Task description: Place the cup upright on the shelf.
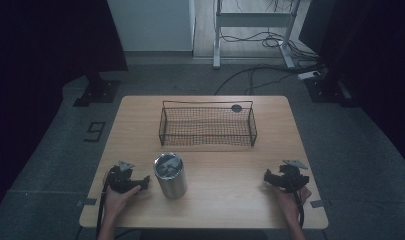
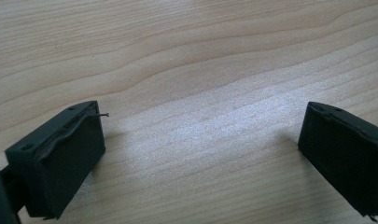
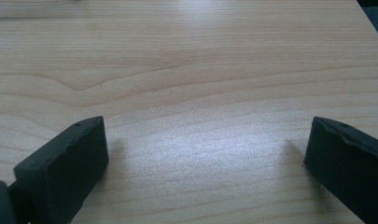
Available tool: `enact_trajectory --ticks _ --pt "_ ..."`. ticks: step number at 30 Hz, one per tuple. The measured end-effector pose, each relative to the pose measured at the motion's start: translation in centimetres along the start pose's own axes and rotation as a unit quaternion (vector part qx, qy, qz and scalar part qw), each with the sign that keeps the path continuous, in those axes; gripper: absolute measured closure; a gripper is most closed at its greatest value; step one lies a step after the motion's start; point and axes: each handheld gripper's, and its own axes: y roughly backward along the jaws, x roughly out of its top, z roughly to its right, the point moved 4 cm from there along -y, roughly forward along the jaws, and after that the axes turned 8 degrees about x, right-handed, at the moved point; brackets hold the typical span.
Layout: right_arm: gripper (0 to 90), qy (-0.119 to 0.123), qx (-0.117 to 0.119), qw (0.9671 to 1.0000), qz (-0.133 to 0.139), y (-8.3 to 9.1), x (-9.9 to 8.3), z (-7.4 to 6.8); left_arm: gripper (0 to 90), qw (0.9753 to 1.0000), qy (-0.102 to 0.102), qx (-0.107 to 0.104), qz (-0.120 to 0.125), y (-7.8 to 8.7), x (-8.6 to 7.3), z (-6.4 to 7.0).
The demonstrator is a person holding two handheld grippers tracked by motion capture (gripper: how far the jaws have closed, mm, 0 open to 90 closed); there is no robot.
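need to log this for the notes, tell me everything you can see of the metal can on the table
The metal can is a plain silver cylinder, steel by its look, with a dark, glossy top that catches light. It stands upright on the wooden table, toward the near left, in front of the empty black wire basket and apart from it. The left gripper sits just beside it, not clearly touching. Nothing rests on it.

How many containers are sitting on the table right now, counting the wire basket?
2. A black wire mesh basket stands at the far middle of the wooden table; an upright shiny metal cylindrical can stands near the front, just right of the left gripper. Nothing seems hidden.
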Motion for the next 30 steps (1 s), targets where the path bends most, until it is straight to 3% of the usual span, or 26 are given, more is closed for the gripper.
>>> enact_trajectory --ticks 13,18,20,24,30 --pt "0.0 0.002 0.002 1.0000 -0.002 0.1 -0.1 0.0 0.4 1.0000 0.005 0.004 0.001 0.0 0.0 0.1" --pt "0.0 0.003 0.003 1.0000 -0.002 0.1 -0.1 0.1 1.9 0.9998 0.008 0.016 0.011 0.3 0.0 -0.1" --pt "0.0 0.003 0.002 1.0000 -0.001 0.1 -0.1 0.1 2.1 0.9993 0.001 0.032 0.020 0.7 0.2 0.0" --pt "0.0 0.004 0.002 1.0000 -0.001 0.1 -0.1 0.1 2.2 0.9987 0.011 0.020 0.047 1.9 0.8 0.3" --pt "0.0 0.004 0.002 1.0000 0.000 0.1 -0.1 0.0 2.2 0.9976 0.026 -0.006 0.064 3.1 1.2 0.3"
